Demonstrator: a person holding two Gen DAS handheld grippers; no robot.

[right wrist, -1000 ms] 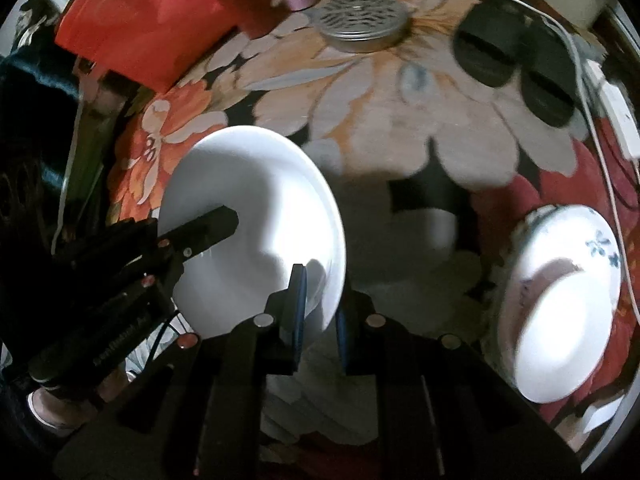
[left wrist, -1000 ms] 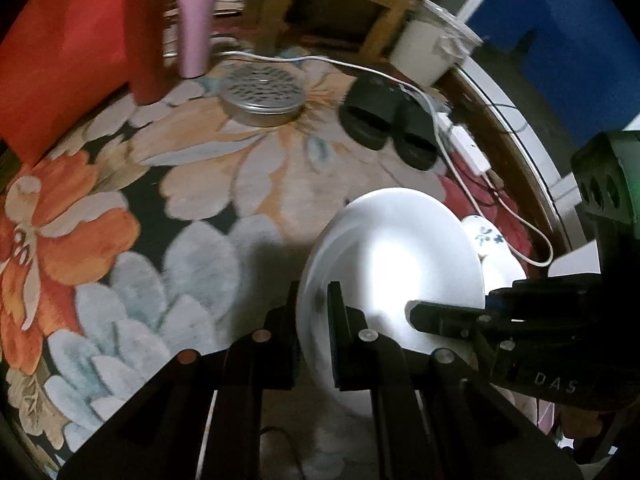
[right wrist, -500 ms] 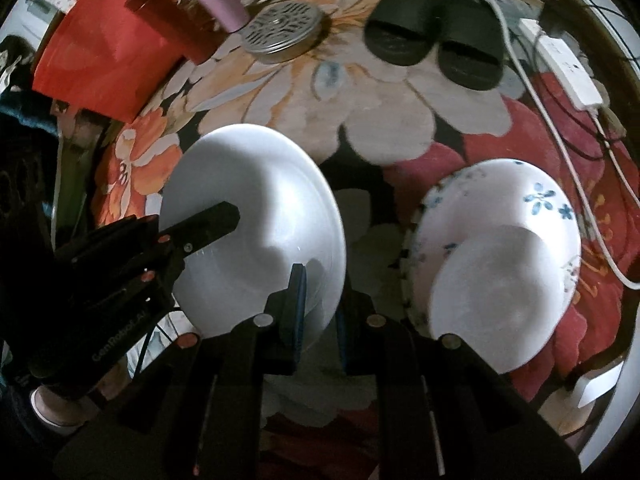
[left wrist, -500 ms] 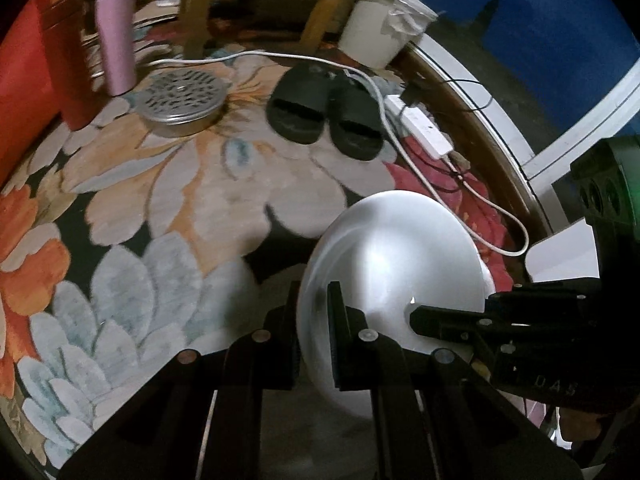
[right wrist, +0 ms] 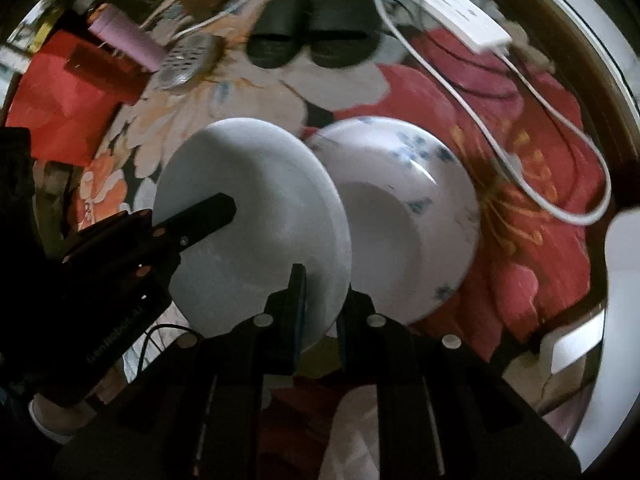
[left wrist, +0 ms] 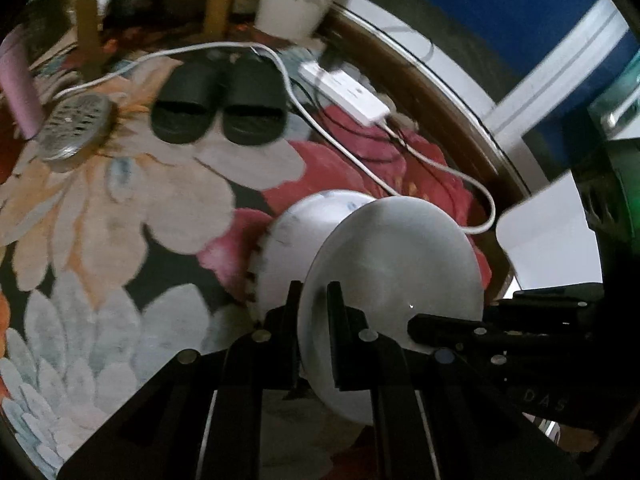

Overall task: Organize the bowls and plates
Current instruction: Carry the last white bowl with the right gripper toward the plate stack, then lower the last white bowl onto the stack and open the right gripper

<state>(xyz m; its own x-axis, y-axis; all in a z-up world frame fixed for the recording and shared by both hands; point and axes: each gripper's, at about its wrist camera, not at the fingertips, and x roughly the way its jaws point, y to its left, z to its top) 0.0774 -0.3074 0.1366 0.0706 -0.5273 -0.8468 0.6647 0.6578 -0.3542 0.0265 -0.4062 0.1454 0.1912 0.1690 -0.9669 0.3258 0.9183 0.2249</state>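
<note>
A plain white plate [left wrist: 392,264] hangs tilted above the flowered rug, held at two opposite rims. My left gripper [left wrist: 314,286] is shut on its near-left rim, and in the right wrist view its fingers [right wrist: 216,212] lie across the plate [right wrist: 256,216]. My right gripper [right wrist: 322,284] is shut on the near-right rim, and its fingers [left wrist: 424,326] show at the right of the left wrist view. Just right of the held plate, a blue-patterned plate [right wrist: 440,160] lies on the rug with a smaller white dish [right wrist: 384,232] on it. The held plate covers its left edge [left wrist: 284,236].
Black slippers [left wrist: 216,104] sit at the far side of the rug [left wrist: 120,208]. A white cable [right wrist: 540,120] and power strip [right wrist: 460,16] run along the right. A round metal lid [left wrist: 72,128], a pink tumbler [right wrist: 128,40] and a red object [right wrist: 64,96] stand at the left.
Both grippers carried the white plate to the right across the rug. The patterned plate, formerly apart at the right, now sits directly beside and partly under the held plate.
</note>
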